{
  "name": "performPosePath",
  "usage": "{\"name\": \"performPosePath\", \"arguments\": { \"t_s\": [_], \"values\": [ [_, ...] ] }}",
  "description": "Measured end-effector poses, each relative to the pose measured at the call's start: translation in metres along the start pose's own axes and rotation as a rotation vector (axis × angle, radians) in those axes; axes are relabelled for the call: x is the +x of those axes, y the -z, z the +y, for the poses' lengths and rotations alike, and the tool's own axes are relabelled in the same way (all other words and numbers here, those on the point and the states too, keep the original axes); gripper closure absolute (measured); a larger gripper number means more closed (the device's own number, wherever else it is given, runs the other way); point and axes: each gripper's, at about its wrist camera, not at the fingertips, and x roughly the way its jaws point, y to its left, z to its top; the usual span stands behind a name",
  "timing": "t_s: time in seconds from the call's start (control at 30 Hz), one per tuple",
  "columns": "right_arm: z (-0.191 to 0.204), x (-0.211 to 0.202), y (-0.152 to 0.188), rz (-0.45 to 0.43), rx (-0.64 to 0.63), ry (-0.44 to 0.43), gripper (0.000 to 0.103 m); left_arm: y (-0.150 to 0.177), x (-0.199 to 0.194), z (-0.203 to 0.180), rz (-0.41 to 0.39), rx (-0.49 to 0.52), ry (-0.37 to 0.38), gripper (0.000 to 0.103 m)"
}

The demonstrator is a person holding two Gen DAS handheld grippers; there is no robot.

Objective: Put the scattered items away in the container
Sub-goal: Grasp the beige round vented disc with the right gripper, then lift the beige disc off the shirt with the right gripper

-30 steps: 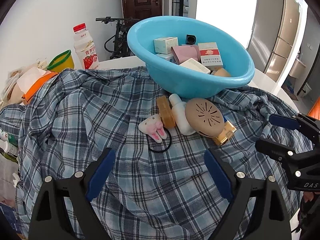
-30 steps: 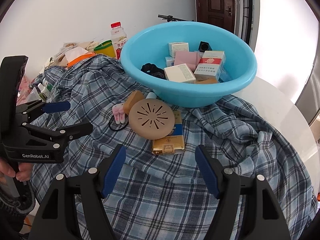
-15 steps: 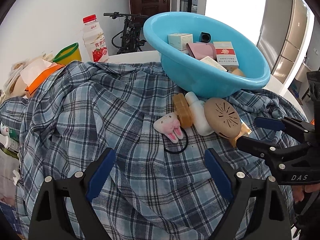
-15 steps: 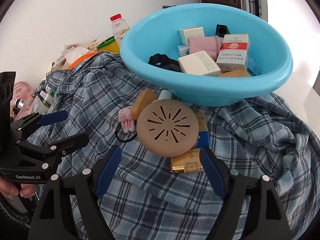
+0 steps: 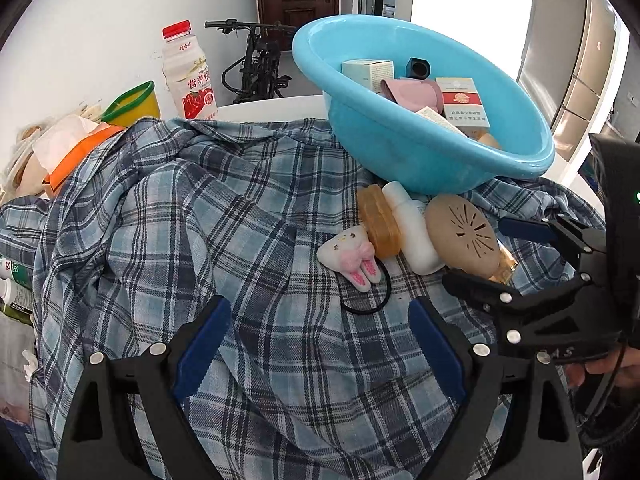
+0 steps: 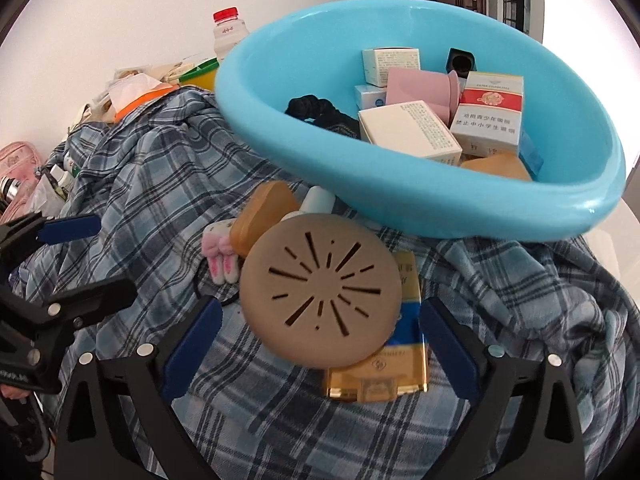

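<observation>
A blue basin [image 5: 420,160] [image 6: 400,188] stands on a plaid shirt [image 5: 200,220] and holds several boxes, a pink item and a black scrunchie. In front of it lie an amber bar [image 5: 378,220], a white bottle [image 5: 412,232], a plush tooth hair tie [image 5: 352,256] and a tan slotted disc [image 6: 320,292] that rests on a gold and blue box [image 6: 384,372]. My right gripper [image 6: 320,312] is low at the disc. Its jaws are opening, the disc lies between them, and the pads do not touch it. My left gripper [image 5: 318,320] is open over bare cloth, short of the hair tie.
A red-capped drink bottle [image 5: 188,76], a yellow cup [image 5: 132,104] and an orange packet [image 5: 76,148] crowd the back left. Small bottles lie at the left edge [image 5: 12,288]. A bicycle [image 5: 256,60] and a fridge [image 5: 580,60] stand beyond the white table [image 5: 272,106].
My right gripper has come forward and down onto the disc, and its jaws have spread wider. My left gripper has shifted a little leftward and stays open.
</observation>
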Motion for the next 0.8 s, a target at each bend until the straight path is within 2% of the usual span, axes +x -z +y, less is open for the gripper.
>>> {"name": "performPosePath", "arguments": {
  "t_s": [0.3,0.37,0.4,0.43,0.8],
  "values": [
    [-0.006,0.017,-0.007,0.001,-0.016,0.005,0.004,-0.005,0.002,0.006,0.007,0.004,-0.02,0.011],
    [-0.008,0.014,-0.005,-0.008,-0.015,0.0,0.007,-0.005,0.003,0.006,0.009,0.006,-0.019,0.011],
    [-0.008,0.012,-0.005,-0.016,-0.016,-0.004,0.012,-0.004,0.003,0.005,0.012,0.008,-0.019,0.011],
    [-0.009,0.009,-0.004,-0.023,-0.017,-0.009,0.022,-0.004,0.003,0.004,0.014,0.011,-0.019,0.011],
    [-0.01,-0.023,0.018,-0.008,-0.019,-0.026,0.023,0.002,-0.005,-0.014,0.004,0.053,-0.013,0.011]
  ]
}}
